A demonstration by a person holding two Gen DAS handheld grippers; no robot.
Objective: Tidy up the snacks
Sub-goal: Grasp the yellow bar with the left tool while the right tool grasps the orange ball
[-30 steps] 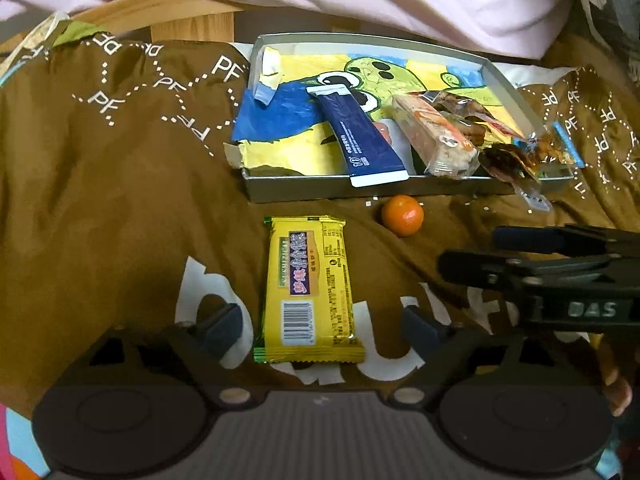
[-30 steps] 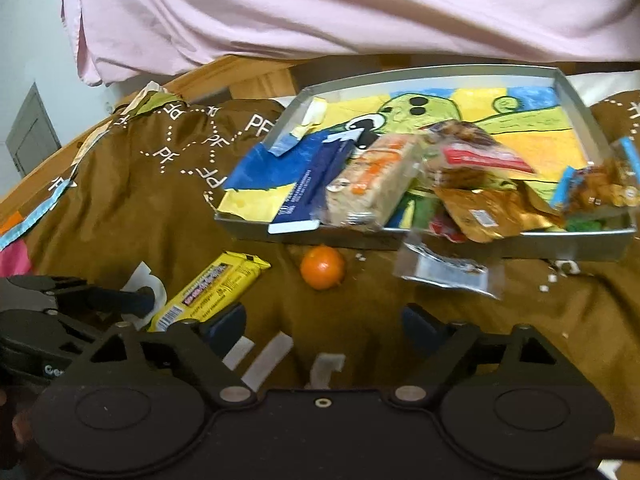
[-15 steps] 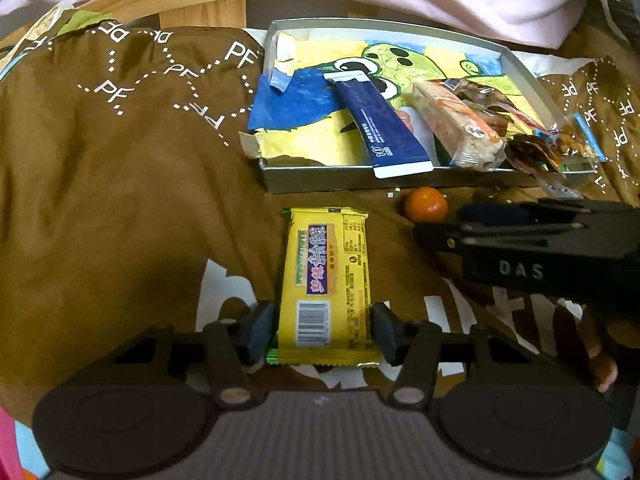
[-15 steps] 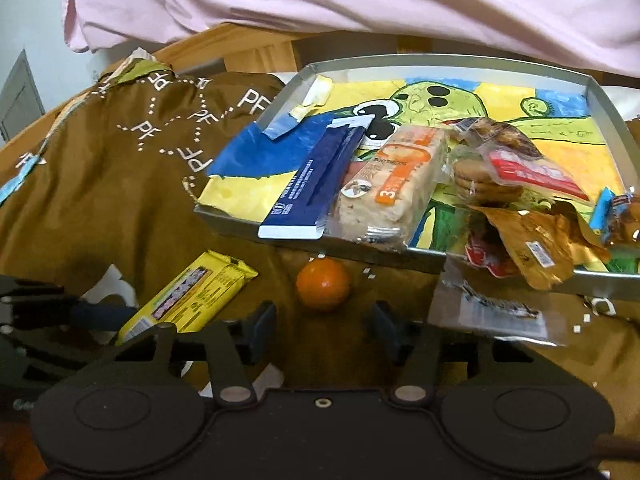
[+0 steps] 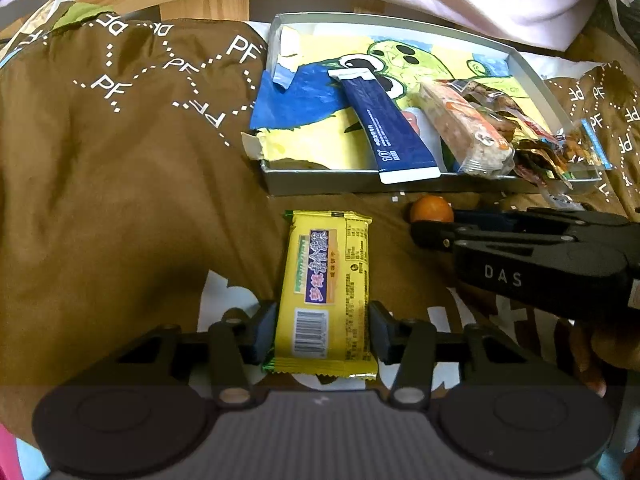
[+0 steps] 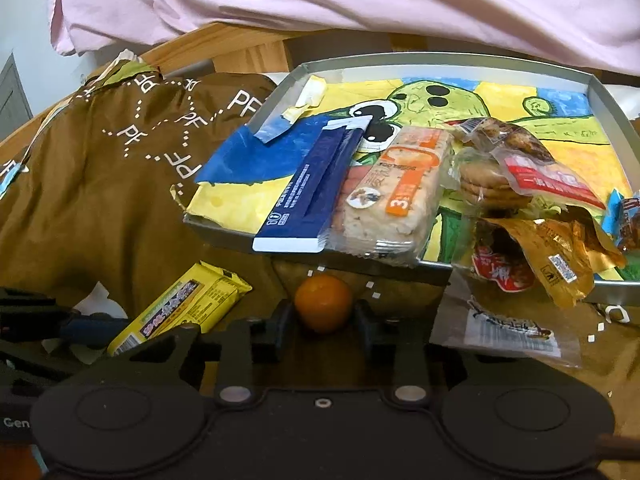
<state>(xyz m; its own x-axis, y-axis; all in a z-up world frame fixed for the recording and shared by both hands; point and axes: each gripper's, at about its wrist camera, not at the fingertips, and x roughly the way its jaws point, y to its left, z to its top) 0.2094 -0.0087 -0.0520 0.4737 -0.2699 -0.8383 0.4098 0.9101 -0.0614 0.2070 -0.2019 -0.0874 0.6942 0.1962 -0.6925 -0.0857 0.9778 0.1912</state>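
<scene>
A yellow snack bar (image 5: 328, 284) lies lengthwise on the brown cloth in front of the grey tray (image 5: 320, 186). My left gripper (image 5: 322, 328) is closing on the bar's near end, and both pads touch the wrapper's sides. A small orange fruit (image 6: 323, 306) sits on the cloth just below the tray (image 6: 400, 62). My right gripper (image 6: 323, 320) is closing around the fruit, its fingers tight against both sides. From the left wrist view, the right gripper (image 5: 424, 228) reaches in from the right and half hides the orange fruit (image 5: 430, 208).
The tray holds a dark blue sachet (image 6: 316, 192), a rice cracker pack (image 6: 396, 196), a biscuit bag (image 6: 500, 168) and gold wrappers (image 6: 560, 252) over a green cartoon drawing. A clear packet (image 6: 512, 328) lies on the cloth in front. Pink fabric (image 6: 360, 0) hangs behind.
Both grippers have gone from wide open to closed in. The left came forward around the yellow bar's end. The right moved in until the orange fruit sat between its fingers.
</scene>
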